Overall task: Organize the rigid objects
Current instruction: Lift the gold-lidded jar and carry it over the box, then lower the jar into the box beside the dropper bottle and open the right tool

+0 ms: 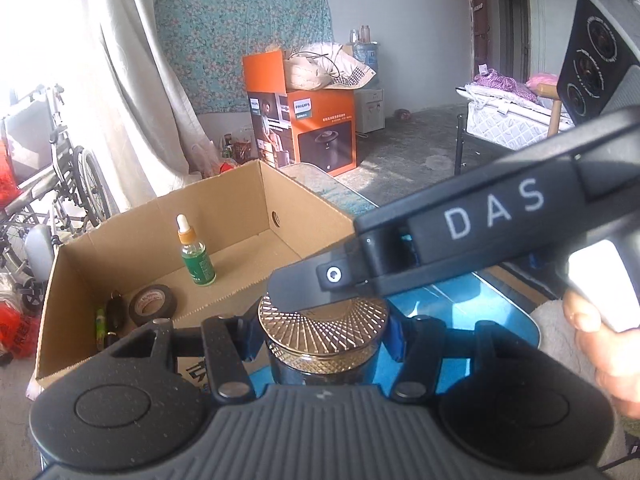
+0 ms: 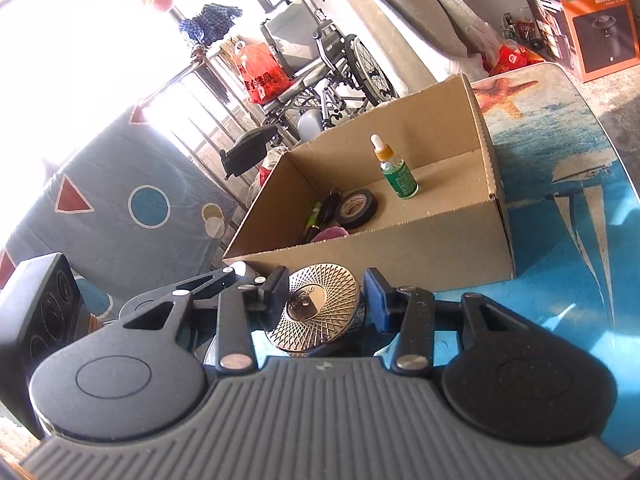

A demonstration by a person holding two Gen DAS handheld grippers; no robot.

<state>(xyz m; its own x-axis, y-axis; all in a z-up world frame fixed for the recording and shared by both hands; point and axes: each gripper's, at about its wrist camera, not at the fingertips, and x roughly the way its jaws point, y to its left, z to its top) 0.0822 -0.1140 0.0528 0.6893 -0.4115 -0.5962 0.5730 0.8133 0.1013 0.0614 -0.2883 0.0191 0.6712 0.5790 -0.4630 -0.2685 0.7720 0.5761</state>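
The cardboard box (image 2: 400, 236) on the desk (image 2: 560, 184) holds one dropper bottle (image 2: 396, 172), one tape roll (image 2: 356, 208) and a few small items. Left gripper (image 1: 322, 340) clamps one gold-lidded jar (image 1: 324, 336) beside the box; right gripper (image 2: 324, 296) grips its lid.

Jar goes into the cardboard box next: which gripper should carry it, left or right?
Left, probably. The left gripper has pads against both sides of the gold-lidded jar, with the cardboard box just ahead. The right gripper only straddles the lid; its grip is unclear.
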